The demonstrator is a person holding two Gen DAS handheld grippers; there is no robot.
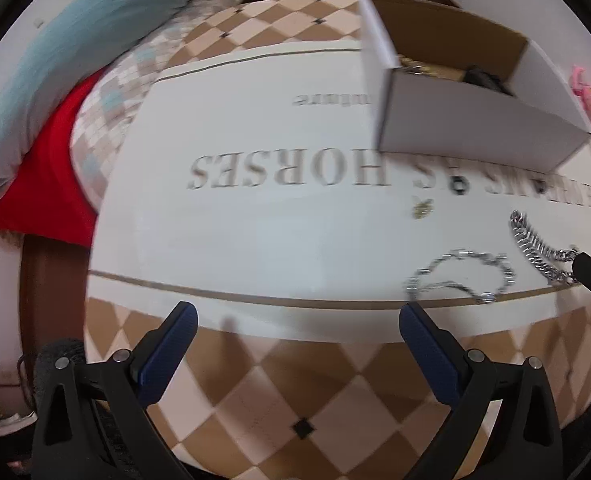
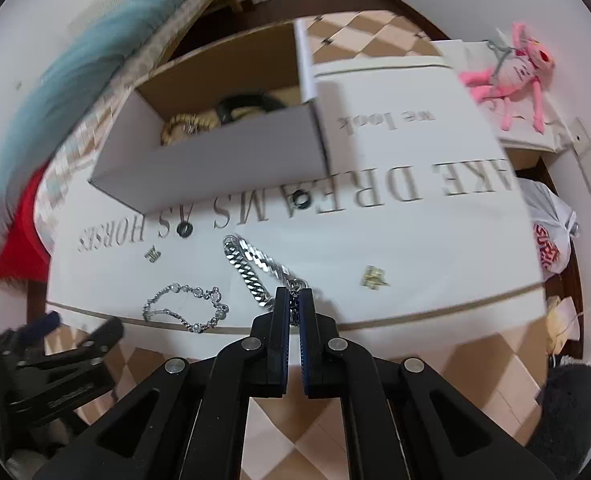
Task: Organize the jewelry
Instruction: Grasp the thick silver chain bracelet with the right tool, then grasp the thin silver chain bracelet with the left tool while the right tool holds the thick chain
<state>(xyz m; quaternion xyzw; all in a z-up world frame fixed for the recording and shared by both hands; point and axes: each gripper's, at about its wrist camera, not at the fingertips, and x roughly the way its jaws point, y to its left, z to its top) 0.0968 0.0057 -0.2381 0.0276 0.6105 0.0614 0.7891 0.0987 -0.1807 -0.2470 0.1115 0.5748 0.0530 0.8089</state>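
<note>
**Jewelry on lettered white board, one chain in grasp**

Black-and-blue left gripper [image 1: 297, 320]: jaws spread wide, nothing between them, hovering over the checkered floor [image 1: 255, 400] at the near edge of the white board [image 1: 255, 232].
Slim silver bracelet [image 2: 185, 306]: lying in a loose loop by the board's near edge.
Small gold charm [image 2: 151, 255]: beyond the bracelet, below the printed lettering.
Two black rings [image 2: 184, 229]: on the lettering, near the box front.
White cardboard box [image 2: 215, 172]: open, holding gold and dark pieces, standing on the board's far left.
Heavy curb chain [image 2: 251, 264]: on the board, near end pinched.
Right gripper [image 2: 294, 300]: clamped on that chain end.
Second gold charm [image 2: 373, 277]: to the right, apart.
</note>
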